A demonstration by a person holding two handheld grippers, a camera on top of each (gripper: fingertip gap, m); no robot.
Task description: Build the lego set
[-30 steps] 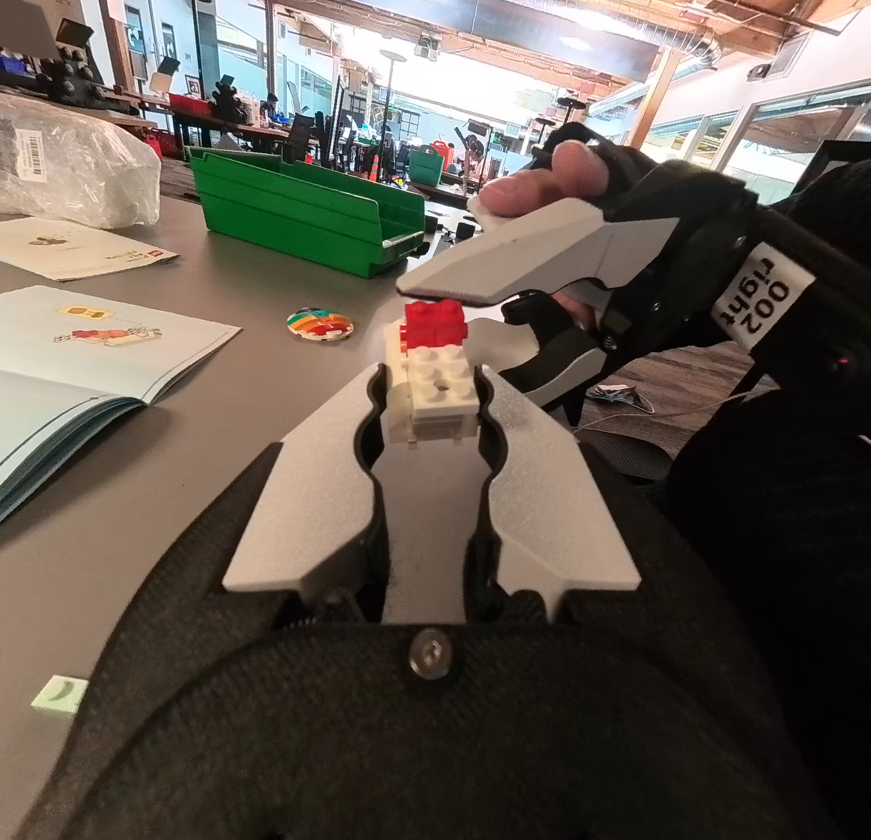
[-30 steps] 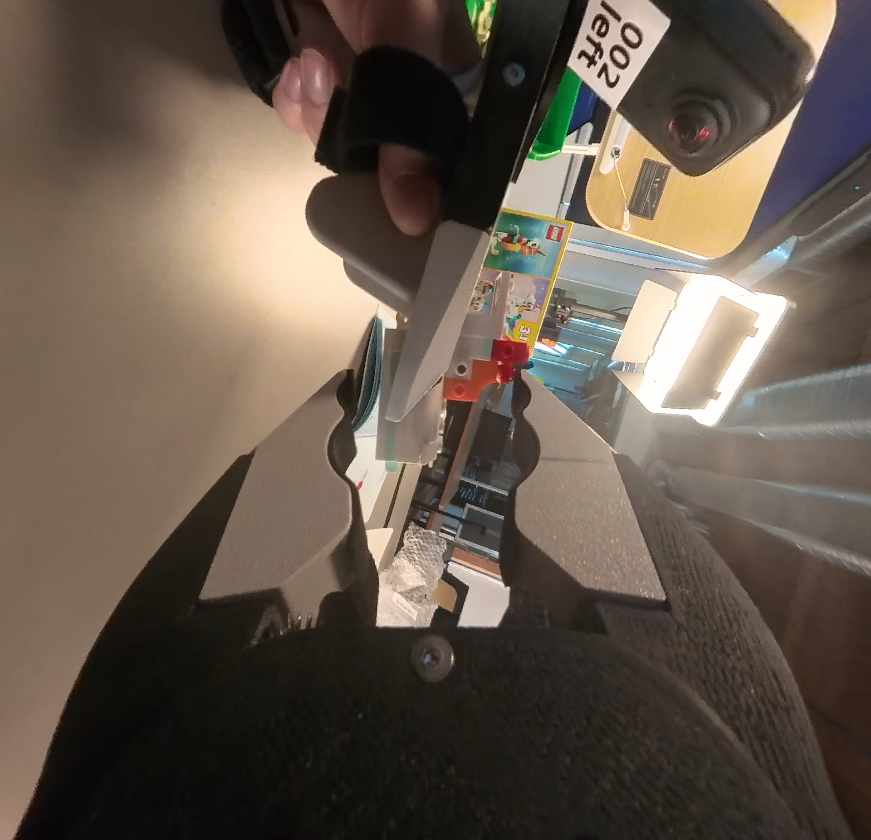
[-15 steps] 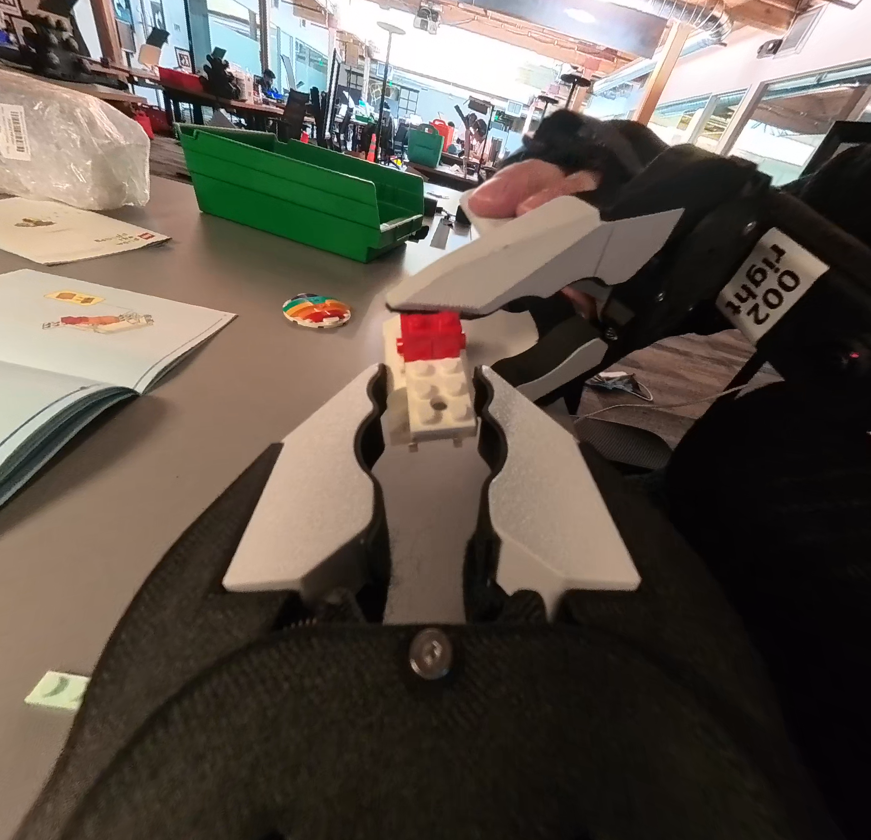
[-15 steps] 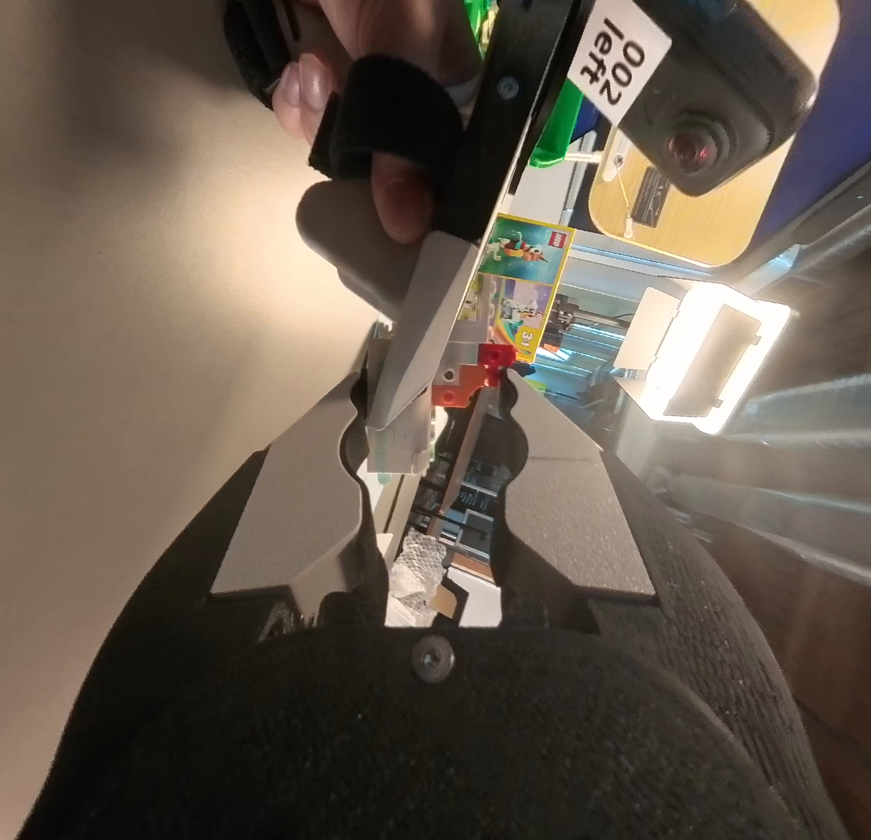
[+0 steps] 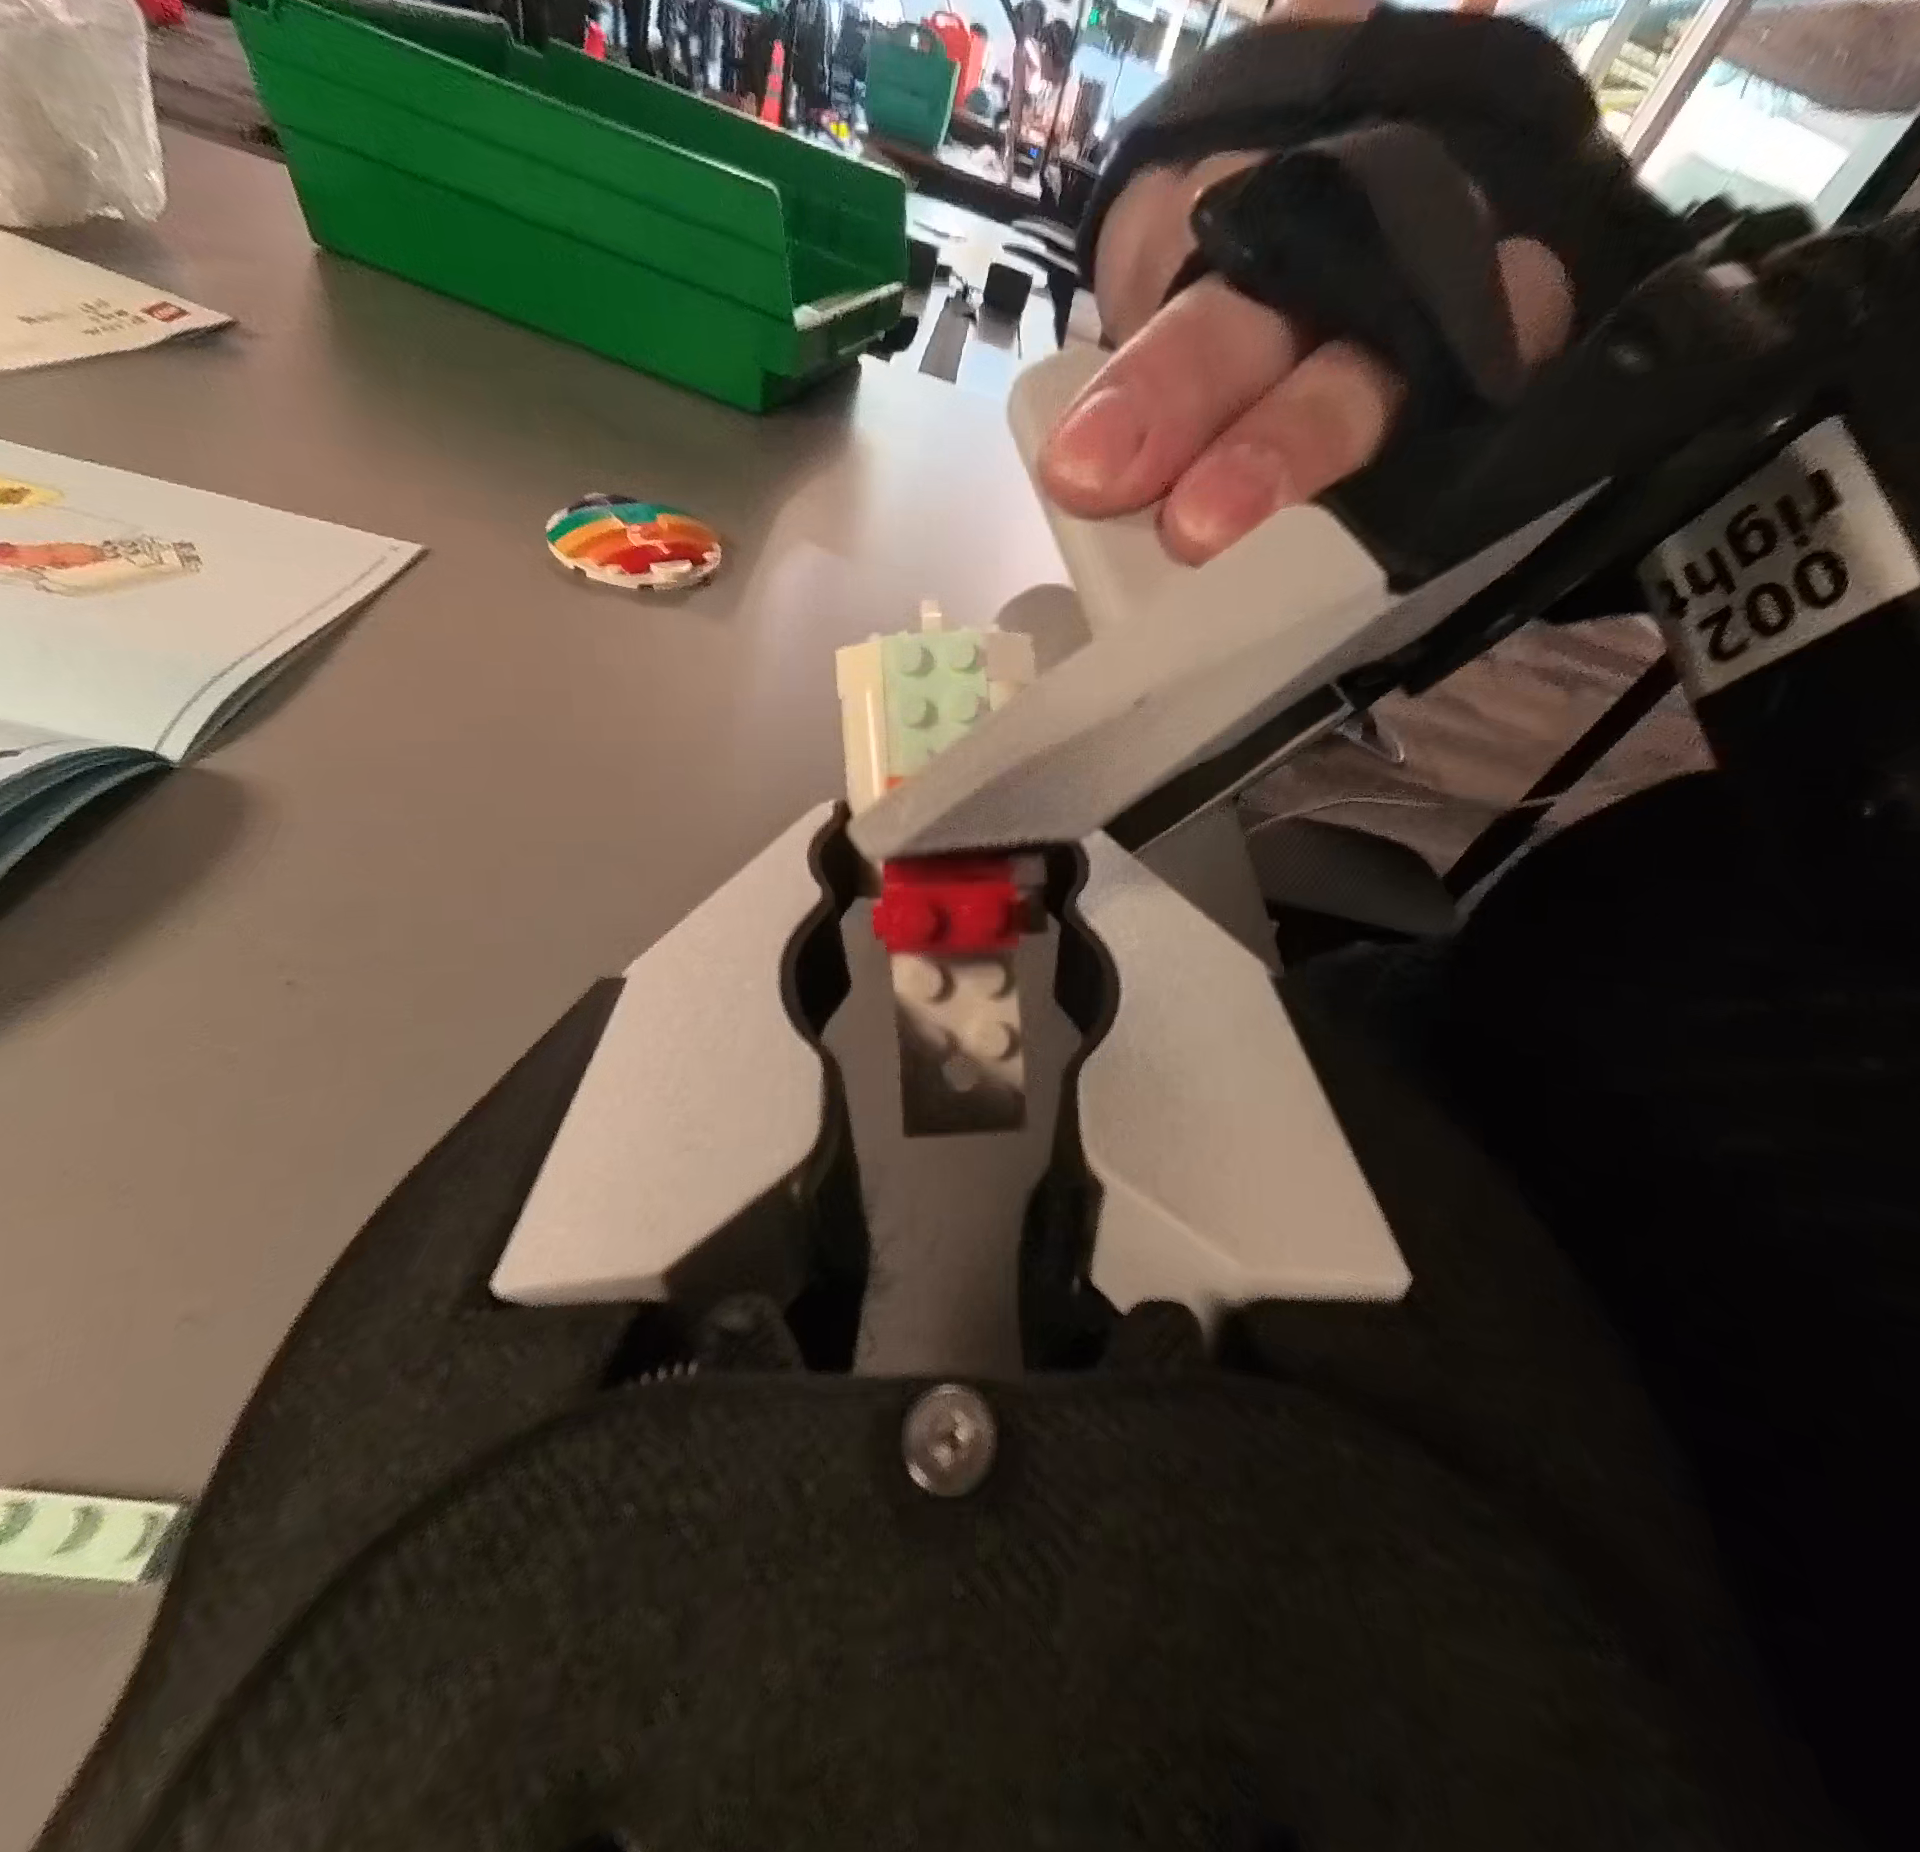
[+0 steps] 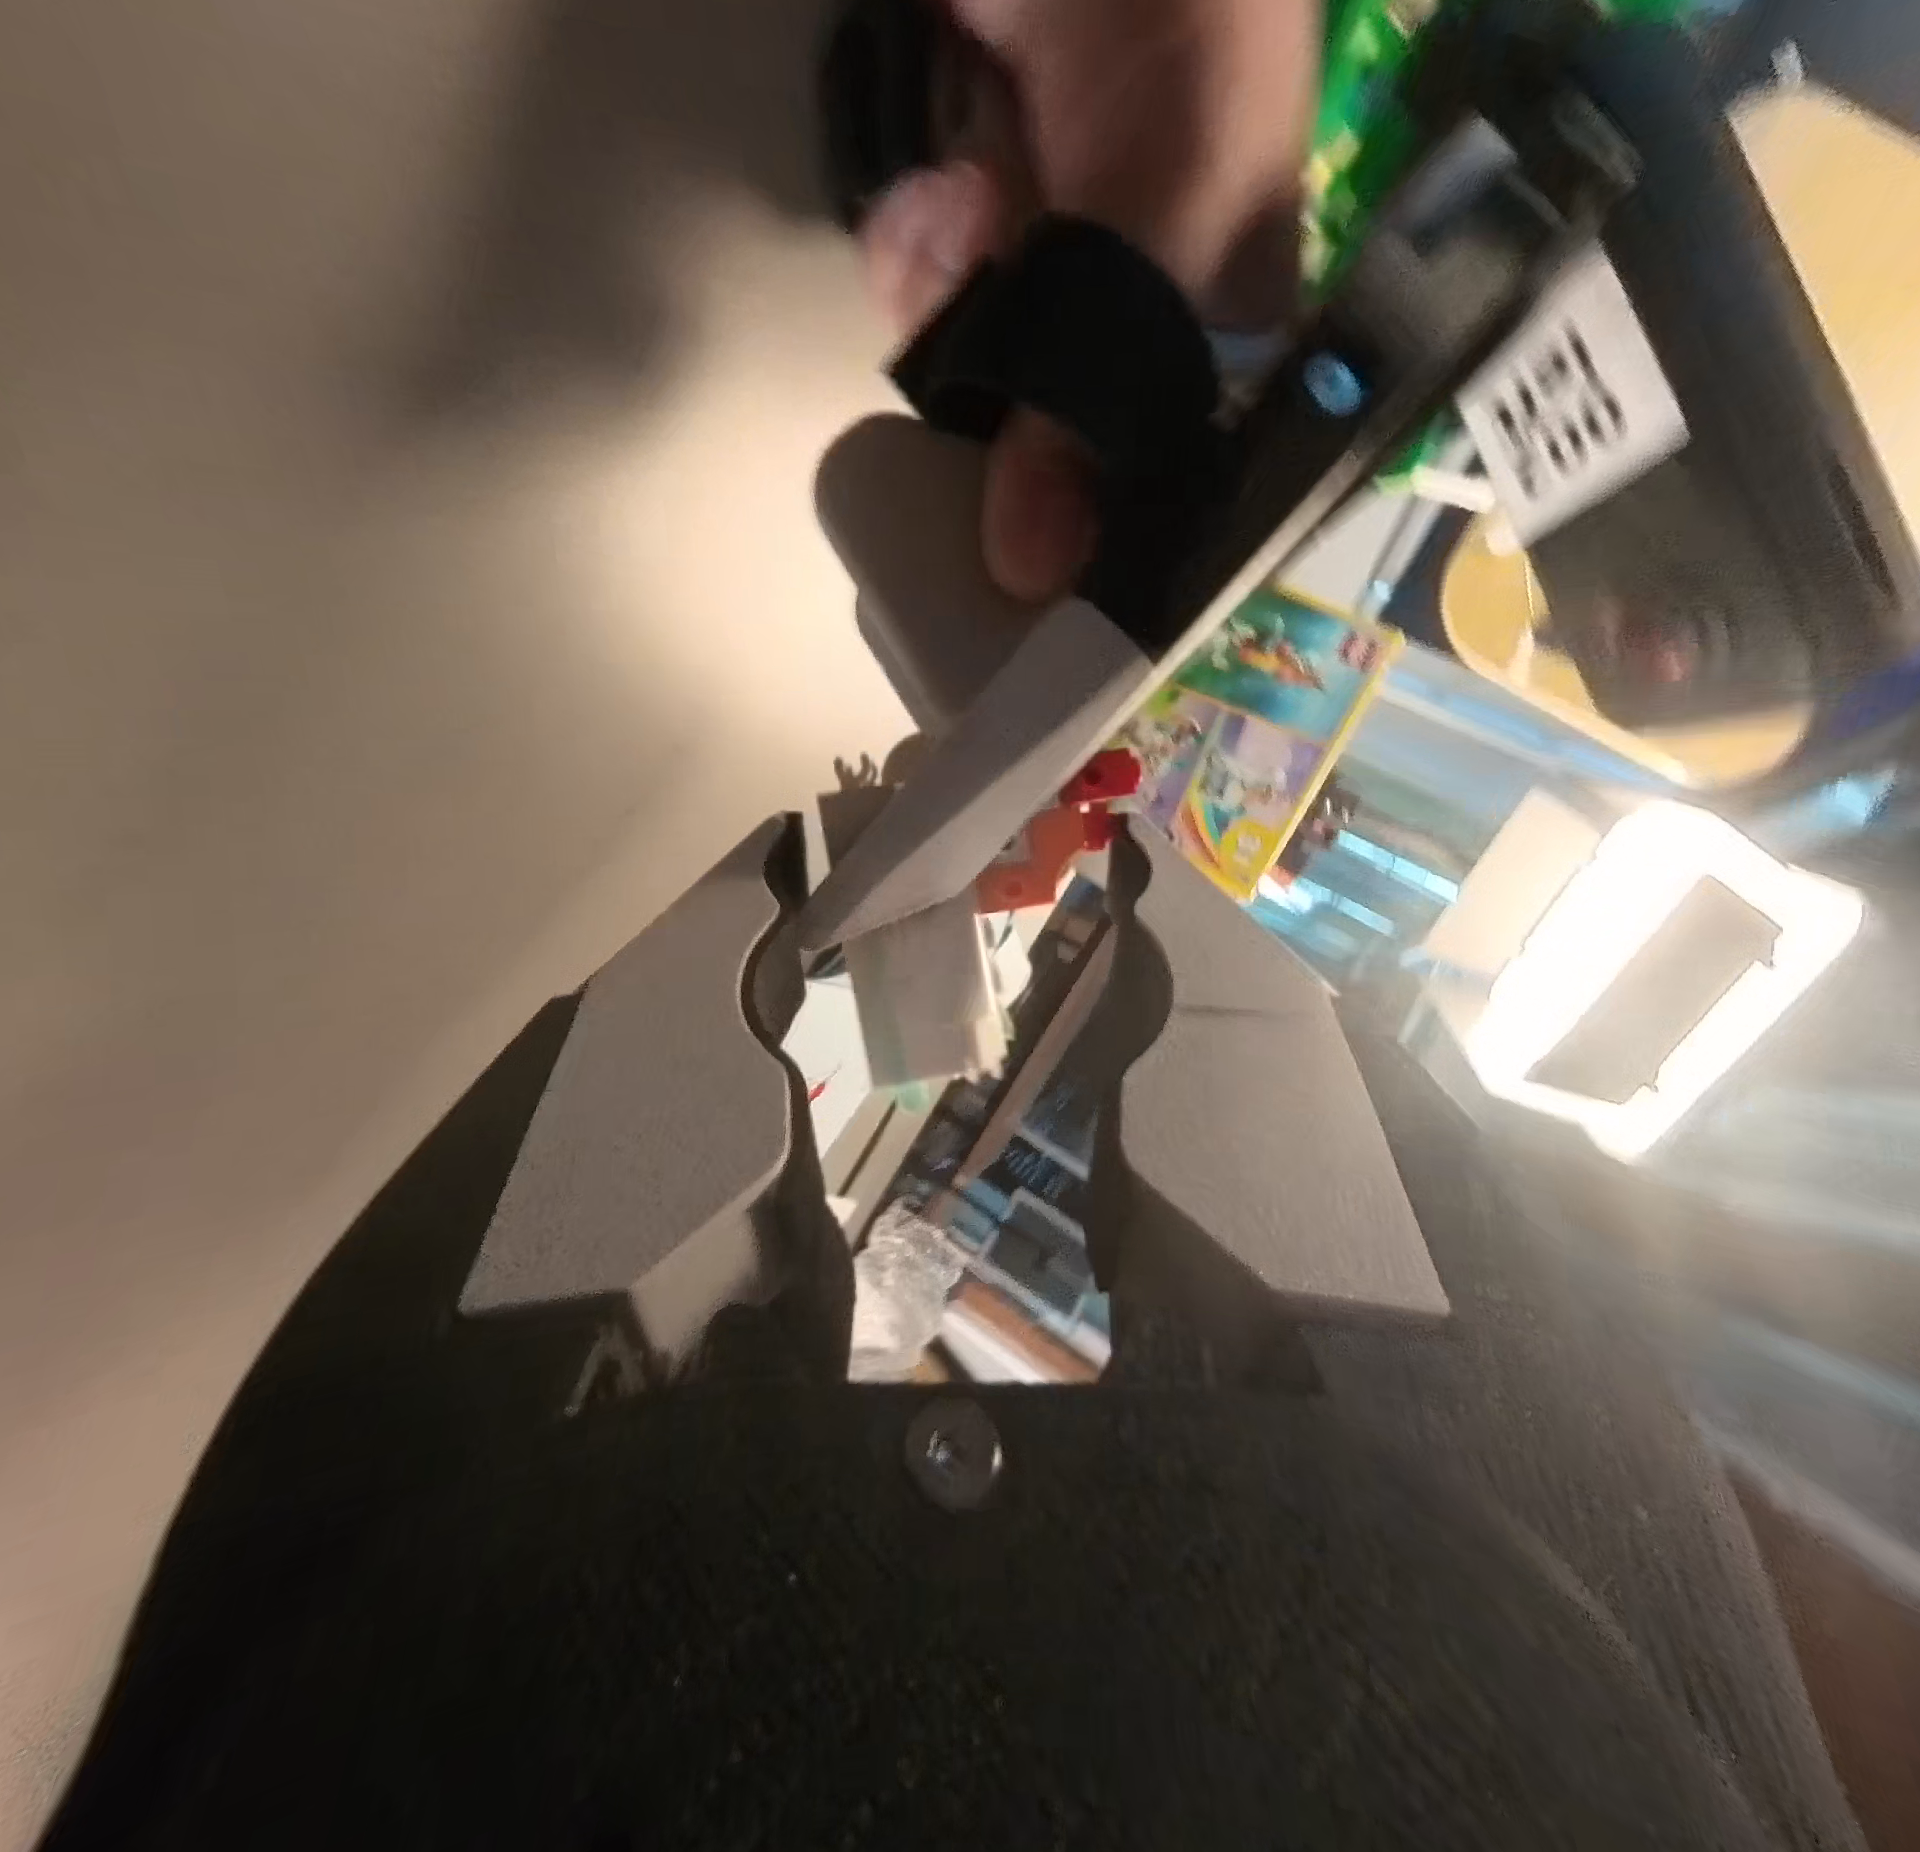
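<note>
In the left wrist view the left gripper (image 5: 951,857) is clamped on the lego build (image 5: 951,919), a white piece with red bricks held above the grey table (image 5: 520,763), while a finger of the right gripper (image 5: 1039,763) lies across its top. The right wrist view is blurred: the right gripper (image 6: 956,846) stands spread apart around the build (image 6: 1029,867), which the left gripper's finger (image 6: 966,815) crosses, with a yellow-edged box (image 6: 1268,732) behind
</note>
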